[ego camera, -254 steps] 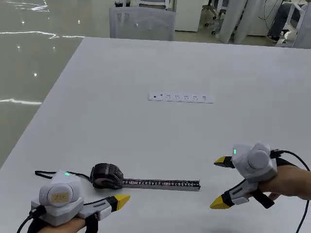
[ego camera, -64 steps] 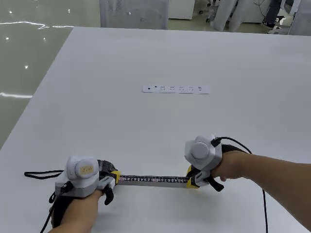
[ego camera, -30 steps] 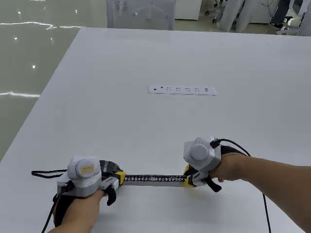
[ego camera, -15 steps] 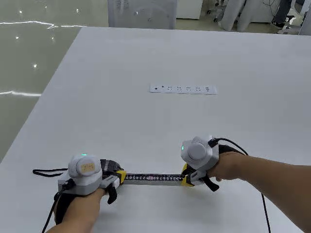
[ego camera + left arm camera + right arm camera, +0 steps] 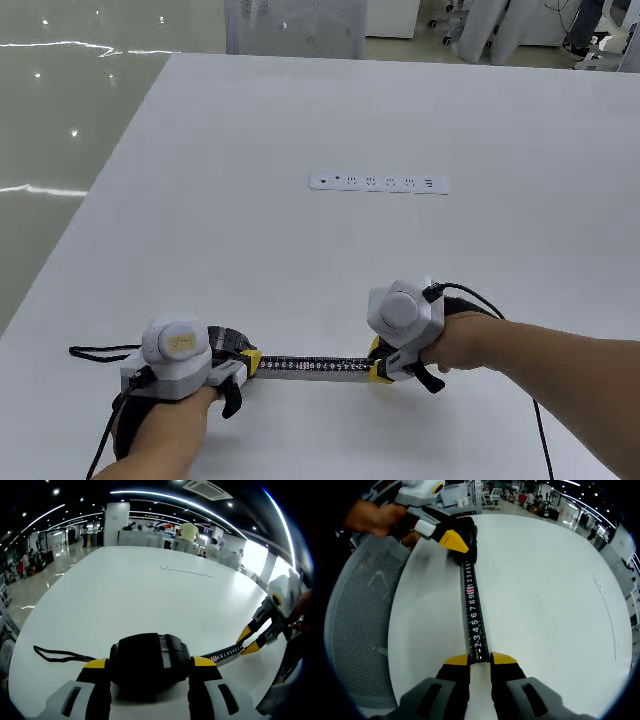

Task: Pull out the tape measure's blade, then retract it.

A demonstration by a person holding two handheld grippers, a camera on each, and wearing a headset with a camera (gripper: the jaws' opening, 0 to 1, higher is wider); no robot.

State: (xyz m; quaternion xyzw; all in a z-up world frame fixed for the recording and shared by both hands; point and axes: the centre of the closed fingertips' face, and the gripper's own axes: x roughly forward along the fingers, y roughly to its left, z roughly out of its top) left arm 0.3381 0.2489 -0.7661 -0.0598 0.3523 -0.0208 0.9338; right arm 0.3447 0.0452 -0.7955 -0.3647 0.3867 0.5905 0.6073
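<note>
On the table (image 5: pixel 400 120) near the front edge: tape measure case (image 5: pixel 150 652) clamped btwn the left gripper (image 5: pixel 149 667) jaws. Blade (image 5: pixel 472 615) is out a fair bit, lying flat, w/ the right gripper (image 5: pixel 480 659) pinched narrow on its tip. Pull looks done imo, retract not yet.

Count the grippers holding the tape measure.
2. The left gripper clamps the case from both sides; the right gripper pinches the tip of the pulled-out blade. Nothing looks hidden.
</note>
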